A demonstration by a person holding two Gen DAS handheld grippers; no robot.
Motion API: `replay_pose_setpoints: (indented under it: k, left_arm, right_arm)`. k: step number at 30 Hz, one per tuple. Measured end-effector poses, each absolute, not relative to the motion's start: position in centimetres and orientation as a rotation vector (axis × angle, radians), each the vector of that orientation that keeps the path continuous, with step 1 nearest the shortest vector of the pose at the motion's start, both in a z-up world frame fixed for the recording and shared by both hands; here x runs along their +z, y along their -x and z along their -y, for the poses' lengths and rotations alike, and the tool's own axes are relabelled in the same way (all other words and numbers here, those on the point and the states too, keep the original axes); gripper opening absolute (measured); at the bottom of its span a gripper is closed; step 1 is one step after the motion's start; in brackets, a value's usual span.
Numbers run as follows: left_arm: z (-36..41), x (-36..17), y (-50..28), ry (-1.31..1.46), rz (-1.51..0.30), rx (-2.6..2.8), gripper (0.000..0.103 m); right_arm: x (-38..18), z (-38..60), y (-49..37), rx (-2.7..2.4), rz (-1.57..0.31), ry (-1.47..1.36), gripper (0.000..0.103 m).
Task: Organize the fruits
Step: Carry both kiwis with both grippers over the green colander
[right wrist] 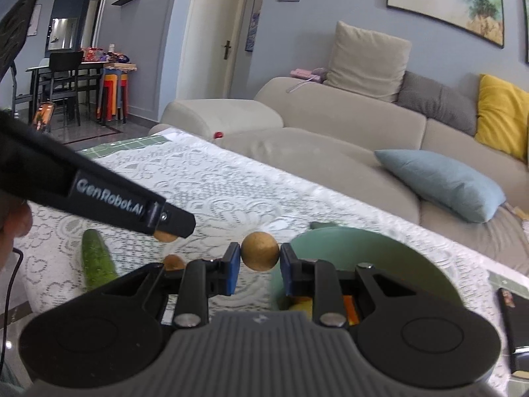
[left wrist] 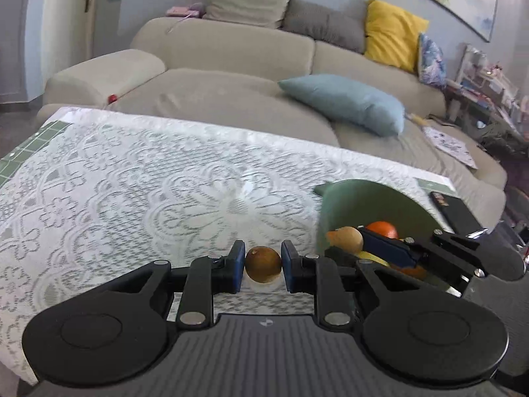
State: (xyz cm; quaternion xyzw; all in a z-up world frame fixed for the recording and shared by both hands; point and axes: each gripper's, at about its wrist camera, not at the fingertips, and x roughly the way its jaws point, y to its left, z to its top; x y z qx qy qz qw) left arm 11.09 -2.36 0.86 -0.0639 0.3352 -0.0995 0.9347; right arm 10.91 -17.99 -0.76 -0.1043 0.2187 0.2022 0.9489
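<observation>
Both tools carry fruit: my left tool [left wrist: 263, 266] grips a brown ball fruit [left wrist: 263, 264], right tool [right wrist: 259, 254] another [right wrist: 259, 250]. Next: drop both into green bowl [right wrist: 380, 251].

So I've got a table [right wrist: 231, 182] under a white lace cloth [left wrist: 132, 182]. Sitting on it: a green bowl [right wrist: 380, 251], a cucumber [right wrist: 97, 259], a small brown fruit [right wrist: 173, 261] and a dark book [right wrist: 515, 317].
</observation>
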Motion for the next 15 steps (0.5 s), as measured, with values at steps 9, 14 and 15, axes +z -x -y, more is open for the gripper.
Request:
replay_pose_setpoints:
  k: [9,14,15]
  left_arm:
    - [6.0,0.8,-11.3,0.169,-0.667,-0.289,0.025]
    - [7.8,0.4,-11.7,0.171,-0.683,-0.343,0.025]
    - [8.1,0.3,-11.7,0.170,-0.687,-0.356,0.025]
  right_arm:
    - [-0.4,21.8,-11.6,0.346,-0.473,0.181,0.022]
    - [-0.6,23.9,-11.8,0.322,-0.516,0.123,0.022]
    - [-0.7,24.3,-11.8,0.318,-0.525,0.115,0.023]
